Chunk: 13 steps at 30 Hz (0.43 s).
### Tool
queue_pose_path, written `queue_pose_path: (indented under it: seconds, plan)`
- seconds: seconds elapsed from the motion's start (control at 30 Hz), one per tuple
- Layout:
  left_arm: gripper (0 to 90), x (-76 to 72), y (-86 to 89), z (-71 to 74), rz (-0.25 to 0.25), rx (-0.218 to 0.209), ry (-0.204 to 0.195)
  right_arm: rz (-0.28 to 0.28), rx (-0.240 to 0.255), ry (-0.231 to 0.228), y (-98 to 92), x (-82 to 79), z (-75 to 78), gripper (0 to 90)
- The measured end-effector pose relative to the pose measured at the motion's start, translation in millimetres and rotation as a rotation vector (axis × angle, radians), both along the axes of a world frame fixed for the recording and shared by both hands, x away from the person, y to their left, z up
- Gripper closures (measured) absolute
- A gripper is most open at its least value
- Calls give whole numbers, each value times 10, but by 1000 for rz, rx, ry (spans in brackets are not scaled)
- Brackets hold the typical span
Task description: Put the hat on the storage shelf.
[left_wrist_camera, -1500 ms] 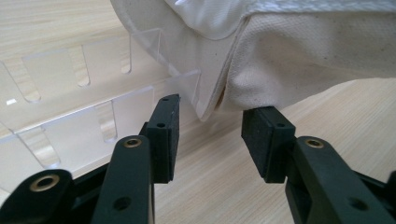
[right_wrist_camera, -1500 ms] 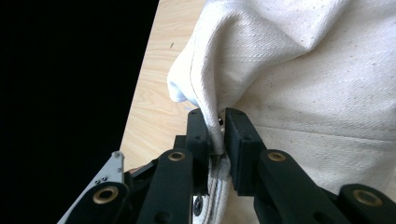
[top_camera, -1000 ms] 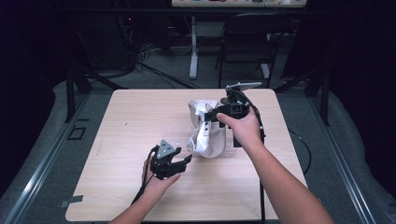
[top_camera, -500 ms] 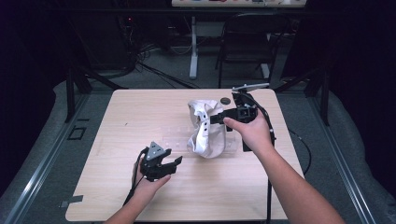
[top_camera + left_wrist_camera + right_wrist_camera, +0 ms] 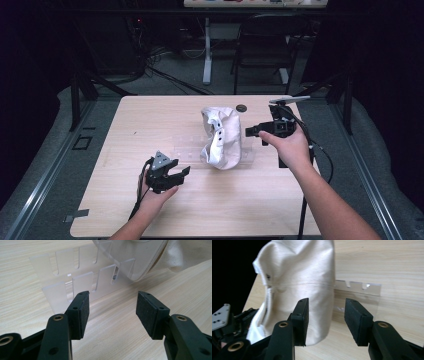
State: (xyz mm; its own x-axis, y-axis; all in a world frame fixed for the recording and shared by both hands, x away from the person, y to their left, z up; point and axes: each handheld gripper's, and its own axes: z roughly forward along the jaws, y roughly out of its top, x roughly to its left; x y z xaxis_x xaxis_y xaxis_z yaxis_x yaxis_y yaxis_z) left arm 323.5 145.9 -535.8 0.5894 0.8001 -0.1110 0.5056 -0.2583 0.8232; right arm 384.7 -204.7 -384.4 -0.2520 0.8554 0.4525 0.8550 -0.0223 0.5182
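Cloth bag (image 5: pixel 221 137): sitting at table centre, draped over a round plate-like thing standing in a clear acrylic slotted rack (image 5: pixel 187 150); cream fabric, snap studs showing.
Rack: lying flat-based under the bag, empty slots stretching toward 9 o'clock of the bag.
Just changed: right gripper's (image 5: pixel 251 132) jaws having just been opening, nothing between them; now backed off to 3 o'clock of the bag, where a second ago pressing into the fabric.
Meaning: probably a release, bag left standing on its own in the rack.
Right gripper, own view (image 5: pixel 326 315): gaping wide, pads bare, aiming at the bag's side.
Left gripper (image 5: pixel 181 175): waiting at 7 o'clock of the bag, spread wide, gripping nothing, facing the rack (image 5: pixel 75 282).
Small dark disc (image 5: pixel 241 107): resting at 1 o'clock, apart from the bag.
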Motion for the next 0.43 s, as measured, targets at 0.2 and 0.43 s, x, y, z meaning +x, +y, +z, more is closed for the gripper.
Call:
queue_pose_path:
  seconds: [0.2, 0.43]
  plan:
    - [447, -9, -17, -8, -5, 1, -3, -21, -16, -3, -111, -21, -39, 543]
    - [438, -14, -31, -8, -12, 1, -13, -39, -37, -12, -195, -63, -61, 540]
